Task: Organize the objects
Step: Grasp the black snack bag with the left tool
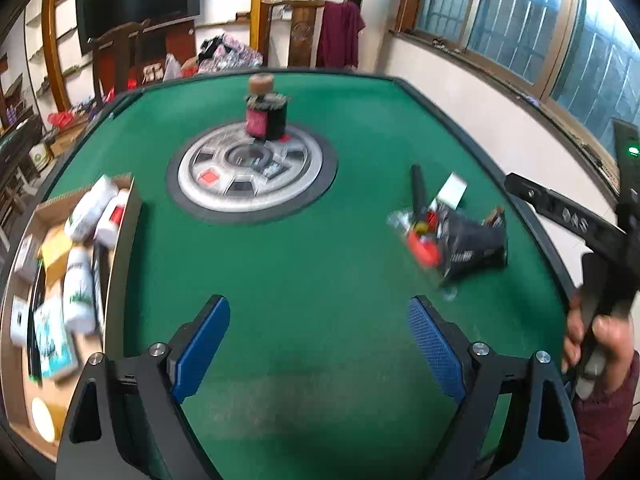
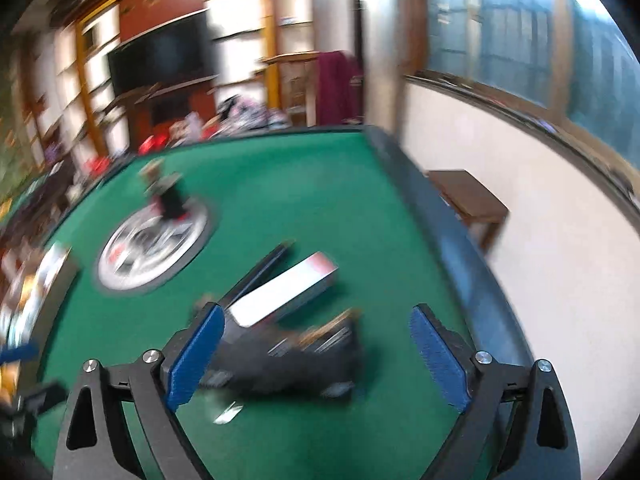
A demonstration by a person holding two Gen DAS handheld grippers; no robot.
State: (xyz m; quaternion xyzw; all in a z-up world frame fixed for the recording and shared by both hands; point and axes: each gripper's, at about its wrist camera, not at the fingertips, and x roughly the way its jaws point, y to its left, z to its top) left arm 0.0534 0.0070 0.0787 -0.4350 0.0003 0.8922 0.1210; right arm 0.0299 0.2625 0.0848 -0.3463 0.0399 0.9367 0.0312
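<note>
A black pouch (image 1: 472, 240) lies on the green table (image 1: 280, 264) at the right, with a red-tipped item (image 1: 422, 248), a black stick (image 1: 418, 188) and a white box (image 1: 452, 190) beside it. My left gripper (image 1: 318, 344) is open and empty above bare felt. My right gripper (image 2: 318, 356) is open, and the black pouch (image 2: 288, 364) lies between its fingers, not gripped. The white box (image 2: 284, 294) and black stick (image 2: 260, 270) lie just beyond it.
A cardboard box (image 1: 120, 272) at the left holds several white bottles and packets. A small dark jar (image 1: 266, 114) stands on the round silver centre panel (image 1: 252, 168). The table's raised rim (image 2: 440, 232) runs along the right. A wooden stool (image 2: 468, 196) stands beyond it.
</note>
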